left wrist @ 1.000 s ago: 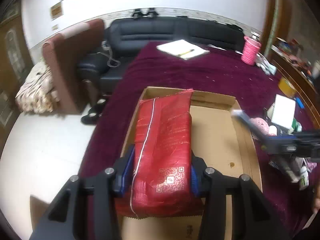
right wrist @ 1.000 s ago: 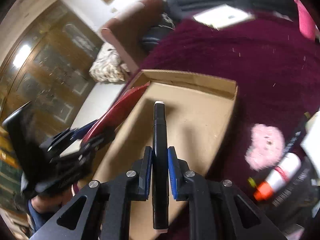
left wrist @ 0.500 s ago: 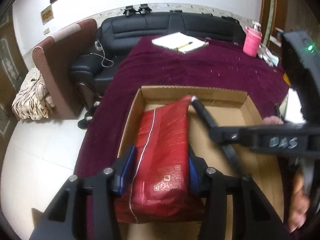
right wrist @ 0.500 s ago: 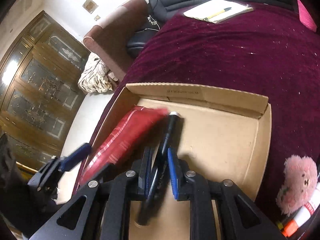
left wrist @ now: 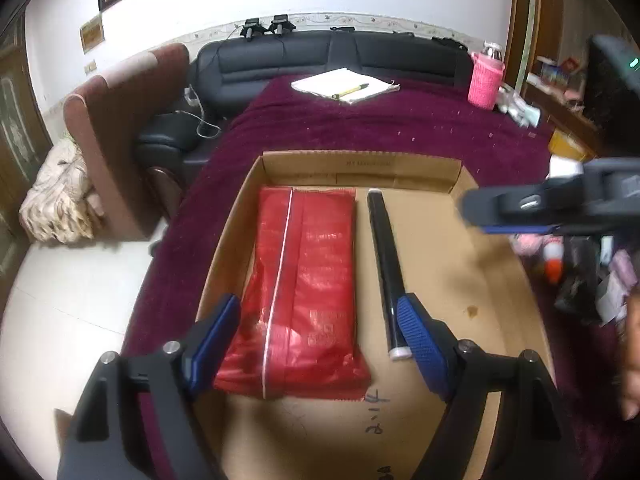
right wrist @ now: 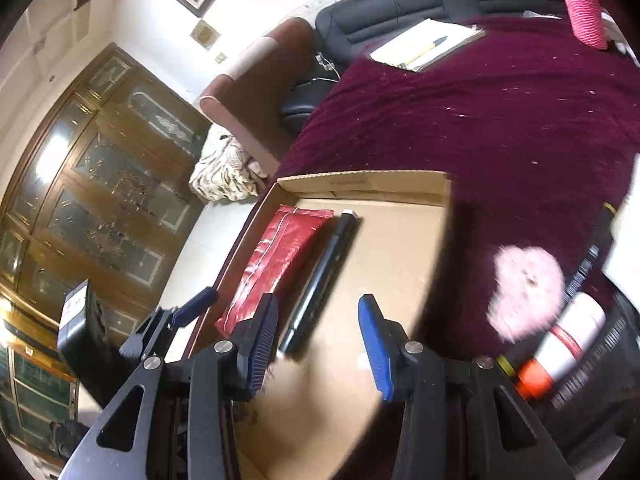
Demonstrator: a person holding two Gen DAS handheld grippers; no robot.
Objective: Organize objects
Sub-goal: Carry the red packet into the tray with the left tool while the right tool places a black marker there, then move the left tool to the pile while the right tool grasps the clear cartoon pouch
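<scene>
- Cardboard tray (left wrist: 472, 292): sits on the worktop, which is covered in a maroon cloth (left wrist: 360, 128).
- Red packet (left wrist: 304, 280): lies flat in the left half of the tray, long side running toward the far wall of the tray.
- Black marker (left wrist: 386, 276): lies on the tray floor just beside the packet's right edge, parallel to it, white cap ends showing.
- Left tool (left wrist: 320, 336): jaws have just been opening and now stand wide. The packet's near end and the marker's near end lie between the pads, with neither pad pressing on them.
- Right tool (right wrist: 318, 340): jaws have just been opening and stand part-way apart. The marker's near end lies by the left pad, not gripped.
- Outside the tray to the right: a pink plush toy (right wrist: 528, 292) and a white bottle with an orange cap (right wrist: 560, 352), blurred.
- Far end of the worktop: a notepad with a pen (left wrist: 346, 85) and a pink knitted holder (left wrist: 486, 82).
</scene>
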